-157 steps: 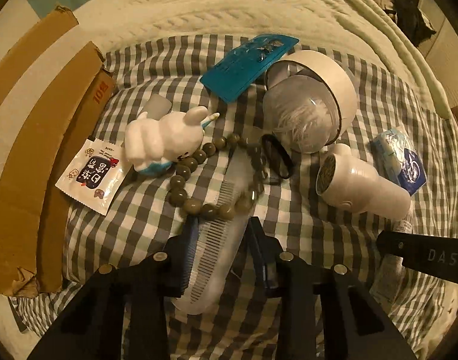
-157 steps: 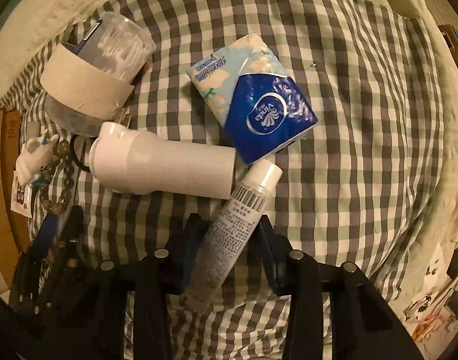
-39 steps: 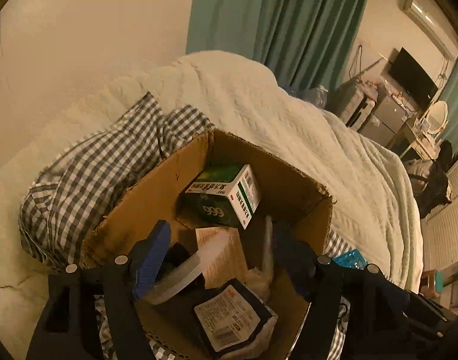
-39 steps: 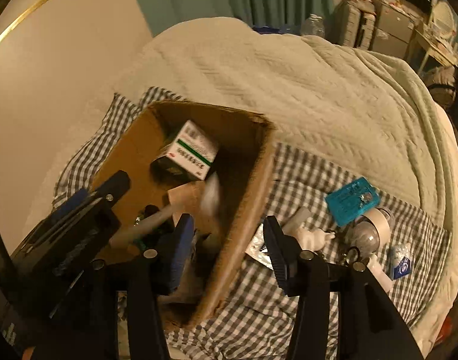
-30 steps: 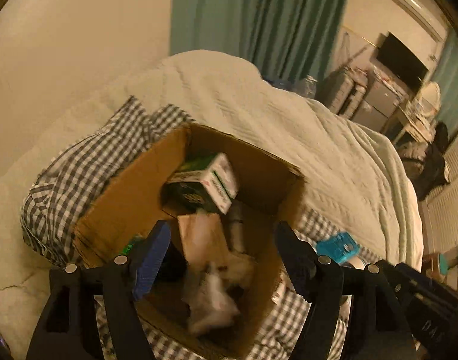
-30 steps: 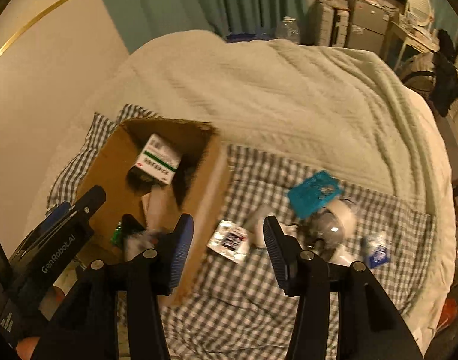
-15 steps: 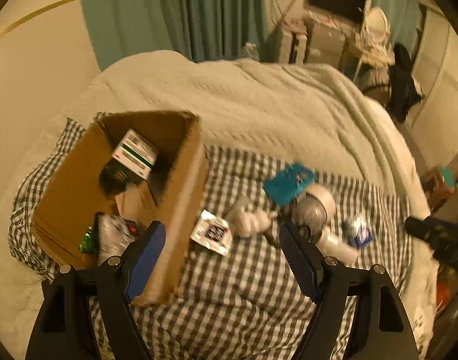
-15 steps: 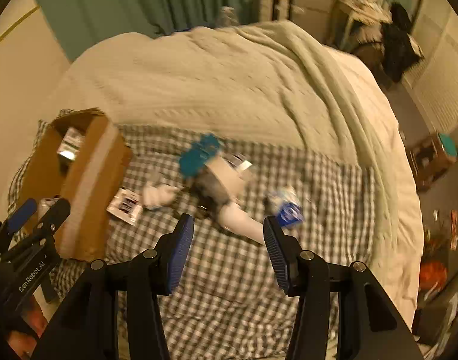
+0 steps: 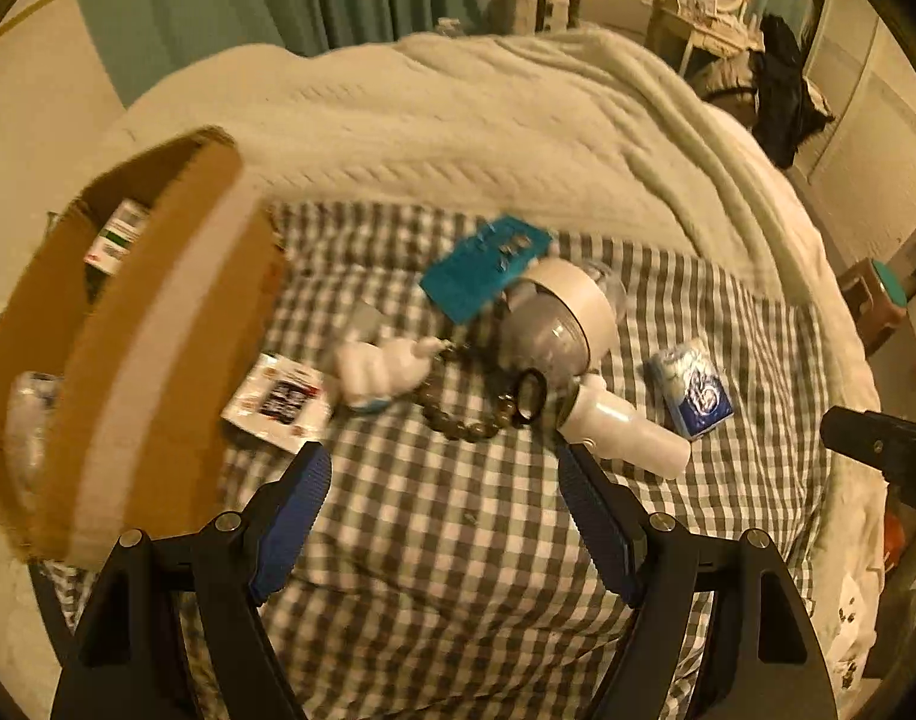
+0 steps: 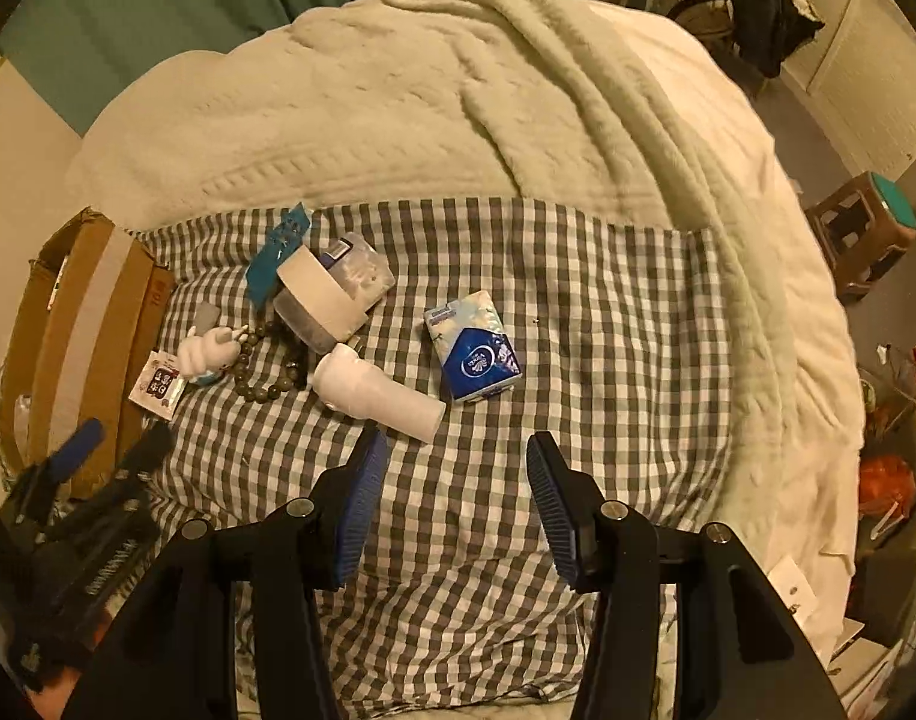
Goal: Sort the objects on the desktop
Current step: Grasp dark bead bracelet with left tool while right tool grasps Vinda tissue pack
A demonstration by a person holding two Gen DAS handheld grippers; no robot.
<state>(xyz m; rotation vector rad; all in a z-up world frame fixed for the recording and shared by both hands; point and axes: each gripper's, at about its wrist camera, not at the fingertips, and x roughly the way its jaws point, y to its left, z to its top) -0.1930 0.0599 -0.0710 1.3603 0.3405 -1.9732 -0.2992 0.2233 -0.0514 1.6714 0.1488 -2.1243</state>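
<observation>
Checked cloth fills the left wrist view, where the left claw [image 9: 443,516] stands wide and empty low in frame, the cardboard box [image 9: 128,354] at left. In the right wrist view the right claw [image 10: 455,507] gapes half-wide, empty, below the white bottle [image 10: 377,399] and tissue pack [image 10: 473,354] at centre. That pack looks light and squashy: best pinched across its short sides.

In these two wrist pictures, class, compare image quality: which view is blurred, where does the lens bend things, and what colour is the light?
Left wrist view: motion blur smears the cardboard box and white toy; the gripper fingers stay sharp. Right wrist view: crisp, the tissue pack print fairly clear. Both views: fisheye curves the checked cloth toward dark round corners; dim yellowish light, no strong glare.
</observation>
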